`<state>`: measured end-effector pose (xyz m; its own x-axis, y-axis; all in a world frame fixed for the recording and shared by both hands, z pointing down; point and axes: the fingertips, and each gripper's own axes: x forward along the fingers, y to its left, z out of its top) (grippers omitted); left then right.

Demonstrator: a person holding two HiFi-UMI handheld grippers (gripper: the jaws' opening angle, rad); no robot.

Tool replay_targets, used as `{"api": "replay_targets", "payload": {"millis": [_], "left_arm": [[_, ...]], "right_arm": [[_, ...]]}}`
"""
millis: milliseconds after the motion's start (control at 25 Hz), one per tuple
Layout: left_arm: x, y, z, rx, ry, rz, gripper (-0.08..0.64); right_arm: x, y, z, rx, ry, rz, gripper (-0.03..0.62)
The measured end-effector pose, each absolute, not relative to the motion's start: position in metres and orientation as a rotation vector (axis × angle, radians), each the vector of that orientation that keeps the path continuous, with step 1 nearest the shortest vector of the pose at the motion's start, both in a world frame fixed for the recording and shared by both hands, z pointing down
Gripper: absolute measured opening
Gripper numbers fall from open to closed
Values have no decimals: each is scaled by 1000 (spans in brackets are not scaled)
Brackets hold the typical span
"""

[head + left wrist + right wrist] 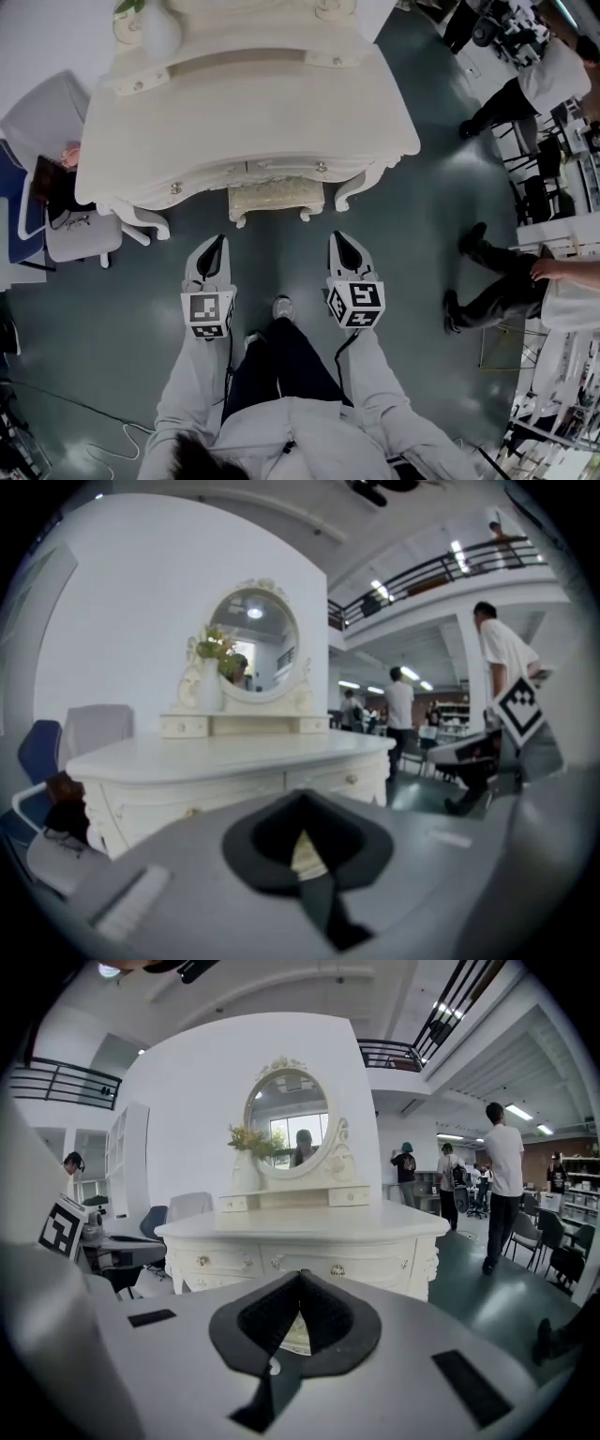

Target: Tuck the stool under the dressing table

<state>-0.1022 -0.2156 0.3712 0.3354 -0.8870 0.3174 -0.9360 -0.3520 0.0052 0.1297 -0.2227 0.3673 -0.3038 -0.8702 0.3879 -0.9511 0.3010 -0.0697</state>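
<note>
Left gripper (214, 246) closed, empty, just near of dressing table (234, 122). Stool (276, 199) mostly tucked under table centre, near edge poking out; right gripper (343, 244) closed, empty too. Risk of jamming stool against table legs if shoved further off-line.

The dark green floor (122, 319) is carrying the white counter (253, 112). The stool (277, 200) is sitting on the floor, tucked under the counter's front edge. A grey chair (84, 239) is standing just beside the counter's left end. My shoe (282, 306) is resting on the floor in front of the counter. A white vase (159, 33) is standing at the counter's back left.
</note>
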Motion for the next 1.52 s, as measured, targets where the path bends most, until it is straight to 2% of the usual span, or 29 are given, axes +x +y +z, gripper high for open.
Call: {"api": "replay_targets", "payload": {"millis": [680,1520], "left_arm": [[-121,-176,256,2454,-1760,204,8],[-115,-115,154,2593,-1782,96,8]], "right_arm": [[117,-170,252,1693,-2384,252,2],[108,-108,159,1778,-2469,68,2]]}}
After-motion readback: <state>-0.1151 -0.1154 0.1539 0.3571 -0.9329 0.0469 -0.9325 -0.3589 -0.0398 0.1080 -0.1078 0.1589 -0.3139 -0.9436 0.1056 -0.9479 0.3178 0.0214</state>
